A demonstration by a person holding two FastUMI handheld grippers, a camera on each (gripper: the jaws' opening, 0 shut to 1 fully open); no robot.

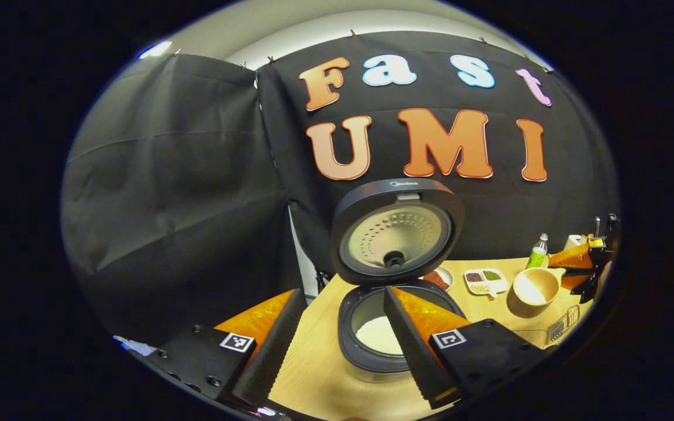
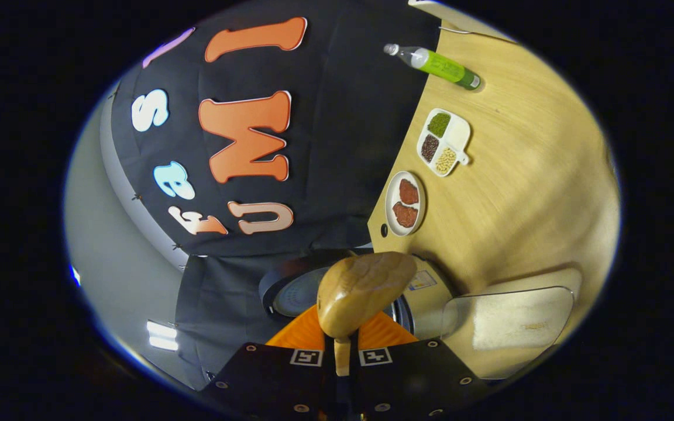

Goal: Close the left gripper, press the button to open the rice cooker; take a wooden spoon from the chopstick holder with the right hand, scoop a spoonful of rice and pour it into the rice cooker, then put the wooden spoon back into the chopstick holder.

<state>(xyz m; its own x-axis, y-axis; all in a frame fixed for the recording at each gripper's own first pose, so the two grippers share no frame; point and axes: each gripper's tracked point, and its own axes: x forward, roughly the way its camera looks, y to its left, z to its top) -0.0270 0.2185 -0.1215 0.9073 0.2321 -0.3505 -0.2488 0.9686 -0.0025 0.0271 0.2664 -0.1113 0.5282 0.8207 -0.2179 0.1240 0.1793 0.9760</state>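
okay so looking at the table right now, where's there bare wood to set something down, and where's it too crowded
Bare tabletop lies in front of the open rice cooker, toward its left. In the right gripper view a broad bare stretch runs between the divided dish, the green bottle and the clear rice container. It is crowded where the divided dish, the small plate and the wooden bowl cluster beside the cooker.

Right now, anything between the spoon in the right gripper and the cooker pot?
Nothing visible. The rice cooker's lid stands open, leaving the inner pot exposed. The right gripper holds the wooden spoon just in front of the cooker.
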